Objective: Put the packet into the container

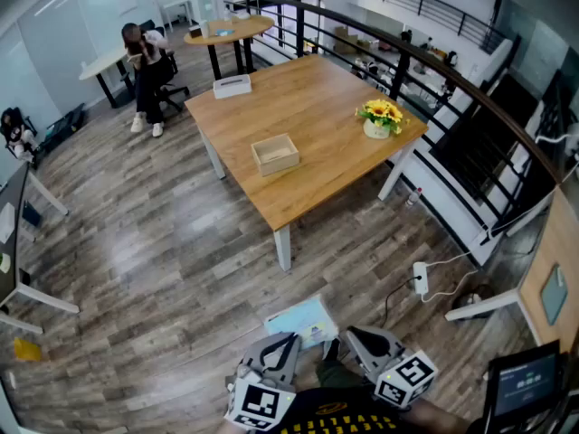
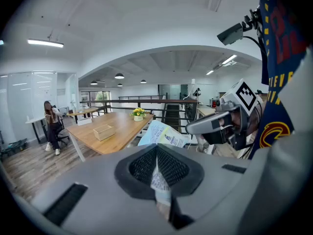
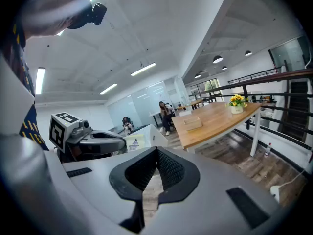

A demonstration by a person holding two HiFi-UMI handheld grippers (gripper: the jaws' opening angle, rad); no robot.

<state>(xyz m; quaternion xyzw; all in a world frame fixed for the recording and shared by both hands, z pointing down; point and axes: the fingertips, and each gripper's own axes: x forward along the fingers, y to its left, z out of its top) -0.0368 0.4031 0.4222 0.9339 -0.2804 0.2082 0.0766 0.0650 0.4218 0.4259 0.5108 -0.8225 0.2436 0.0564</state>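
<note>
Pinching the packet [image 2: 164, 134] by its edge, the left gripper [image 2: 156, 154] may drop it walking to the container [image 1: 275, 154]; the right gripper [image 3: 155, 156] jaws are pressed together, empty.

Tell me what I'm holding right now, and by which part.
The left gripper is shut on the packet, pinching one edge of it between the jaws. The right gripper is shut on nothing.

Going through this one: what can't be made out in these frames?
- Container contents: too small, head view; its wall hides the inside in both gripper views.
- Packet print: too small, every view.
- Packet's near edge: hidden behind the left gripper, head view.
</note>
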